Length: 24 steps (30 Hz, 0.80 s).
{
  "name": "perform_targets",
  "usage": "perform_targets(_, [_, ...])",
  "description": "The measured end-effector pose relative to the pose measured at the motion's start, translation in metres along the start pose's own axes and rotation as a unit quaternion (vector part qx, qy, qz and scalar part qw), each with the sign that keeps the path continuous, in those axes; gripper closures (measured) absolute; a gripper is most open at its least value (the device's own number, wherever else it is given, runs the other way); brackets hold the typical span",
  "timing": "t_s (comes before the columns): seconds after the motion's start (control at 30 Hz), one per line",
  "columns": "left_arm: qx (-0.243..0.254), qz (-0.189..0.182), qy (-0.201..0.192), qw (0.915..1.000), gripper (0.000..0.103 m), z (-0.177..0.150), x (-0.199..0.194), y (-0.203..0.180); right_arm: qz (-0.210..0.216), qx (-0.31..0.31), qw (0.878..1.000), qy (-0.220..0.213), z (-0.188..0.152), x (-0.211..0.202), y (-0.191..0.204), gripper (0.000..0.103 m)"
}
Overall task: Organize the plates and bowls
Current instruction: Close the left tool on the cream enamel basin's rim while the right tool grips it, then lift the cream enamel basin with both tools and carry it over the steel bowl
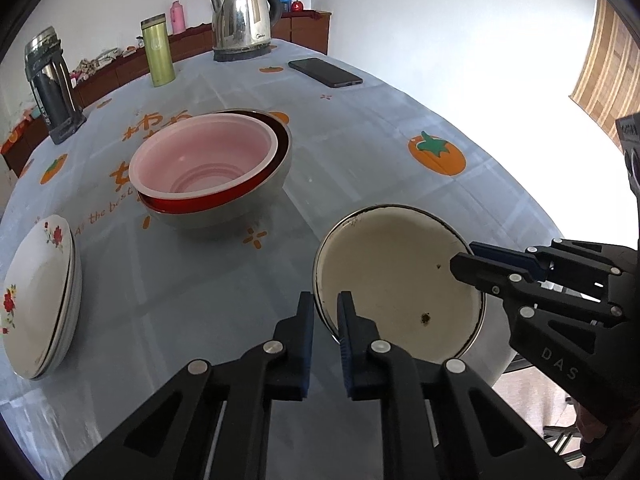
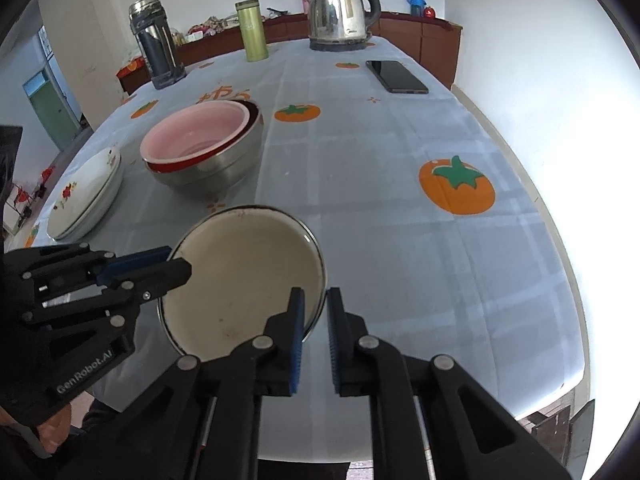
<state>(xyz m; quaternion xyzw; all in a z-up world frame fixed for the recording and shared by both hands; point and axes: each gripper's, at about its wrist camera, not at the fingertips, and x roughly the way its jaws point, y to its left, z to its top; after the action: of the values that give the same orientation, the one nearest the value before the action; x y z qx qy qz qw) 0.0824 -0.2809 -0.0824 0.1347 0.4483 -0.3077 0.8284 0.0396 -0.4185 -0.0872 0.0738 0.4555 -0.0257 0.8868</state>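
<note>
A cream enamel bowl with a dark rim (image 1: 396, 284) (image 2: 244, 280) sits near the table's front edge. My left gripper (image 1: 326, 300) straddles its left rim, one finger inside and one outside, a small gap showing. My right gripper (image 2: 316, 296) straddles its right rim the same way. Each gripper shows in the other's view: the right (image 1: 464, 260), the left (image 2: 180, 264). A pink bowl (image 1: 204, 160) (image 2: 196, 132) is nested in a red bowl (image 1: 192, 204), inside a steel bowl (image 1: 240, 208) (image 2: 216, 172). Stacked floral plates (image 1: 38, 300) (image 2: 86, 196) lie at the left.
At the far end stand a steel kettle (image 1: 242, 20) (image 2: 340, 12), a green flask (image 1: 157, 52) (image 2: 252, 30) and a dark thermos (image 1: 50, 84) (image 2: 156, 44). A phone (image 1: 325, 73) (image 2: 396, 77) lies at the back right. The tablecloth (image 1: 360, 152) drops off at the right.
</note>
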Motion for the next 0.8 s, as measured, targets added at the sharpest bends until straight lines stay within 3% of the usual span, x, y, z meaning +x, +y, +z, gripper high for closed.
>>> perform_targets(0.8, [-0.021, 0.008, -0.018, 0.9996, 0.092, 0.003, -0.005, 0.013, 0.017, 0.015, 1.0, -0.009, 0.008, -0.002, 0.004, 0.092])
